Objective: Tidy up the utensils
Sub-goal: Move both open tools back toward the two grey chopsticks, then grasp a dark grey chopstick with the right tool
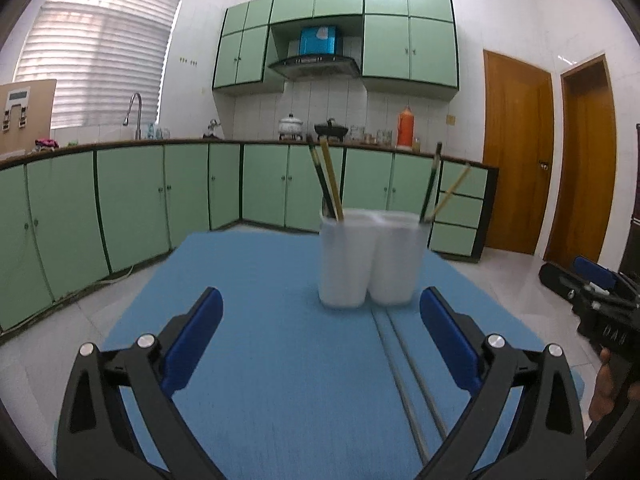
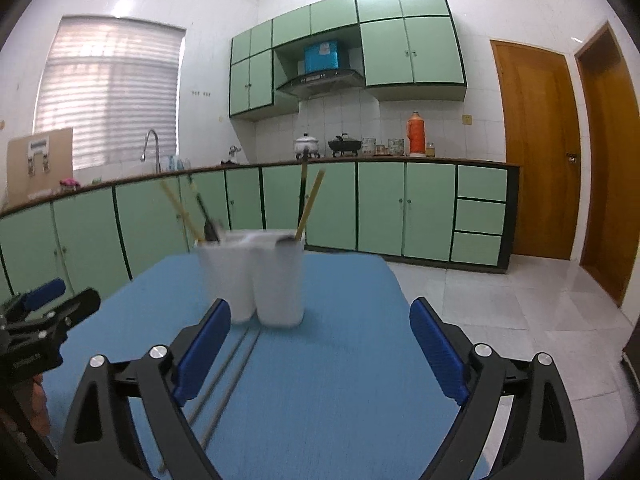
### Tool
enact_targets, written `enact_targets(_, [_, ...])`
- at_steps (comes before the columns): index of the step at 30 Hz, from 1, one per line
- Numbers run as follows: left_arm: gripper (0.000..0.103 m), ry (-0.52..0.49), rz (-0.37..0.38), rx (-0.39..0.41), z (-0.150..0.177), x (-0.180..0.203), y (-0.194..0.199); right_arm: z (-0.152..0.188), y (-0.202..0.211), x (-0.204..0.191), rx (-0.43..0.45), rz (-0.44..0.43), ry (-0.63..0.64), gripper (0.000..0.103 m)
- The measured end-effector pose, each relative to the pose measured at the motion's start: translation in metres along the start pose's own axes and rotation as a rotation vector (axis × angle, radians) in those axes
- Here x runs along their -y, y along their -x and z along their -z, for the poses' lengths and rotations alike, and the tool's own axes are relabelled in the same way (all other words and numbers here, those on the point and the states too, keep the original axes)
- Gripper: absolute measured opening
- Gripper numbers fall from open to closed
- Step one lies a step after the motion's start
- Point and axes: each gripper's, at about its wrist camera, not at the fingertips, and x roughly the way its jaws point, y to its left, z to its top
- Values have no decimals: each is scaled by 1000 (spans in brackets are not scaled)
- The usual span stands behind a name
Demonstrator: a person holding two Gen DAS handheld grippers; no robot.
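Blue table [image 1: 256, 320], white holder [image 1: 368, 256], chopsticks [image 1: 331, 178]

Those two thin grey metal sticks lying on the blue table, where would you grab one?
Probably mid-shaft, from straight above. The two thin grey metal chopsticks lie flat, side by side on the blue tablecloth, so fingers should straddle across the pair's length, clear of the white two-compartment holder.

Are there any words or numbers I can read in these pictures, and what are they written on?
None can be read.
Blue box above the stove hood: a pale label, too blurred to read.
Cardboard panel by the window: printed marks, too small to read.
Left gripper body, seen from the right wrist: pale lettering, too blurred.
Right gripper body, seen from the left wrist: pale marks, unreadable.
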Motion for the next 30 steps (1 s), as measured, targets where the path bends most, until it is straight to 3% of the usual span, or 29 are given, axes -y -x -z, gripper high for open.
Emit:
enact_targets(11, [96,-64,-45,-76,64,-11,17,75,20,-36,-15,23,20,89])
enact_targets(18, [96,-46,-55,-93,82,-25,22,102,27,-58,9,15,29,84])
enact_targets(21, [96,-31,-62,-101,86,-31,23,107,28,-65,17,12,47,80])
enact_targets(30, [96,-14,-51,-96,84,-34,25,122,17,-82,-21,32,55,48])
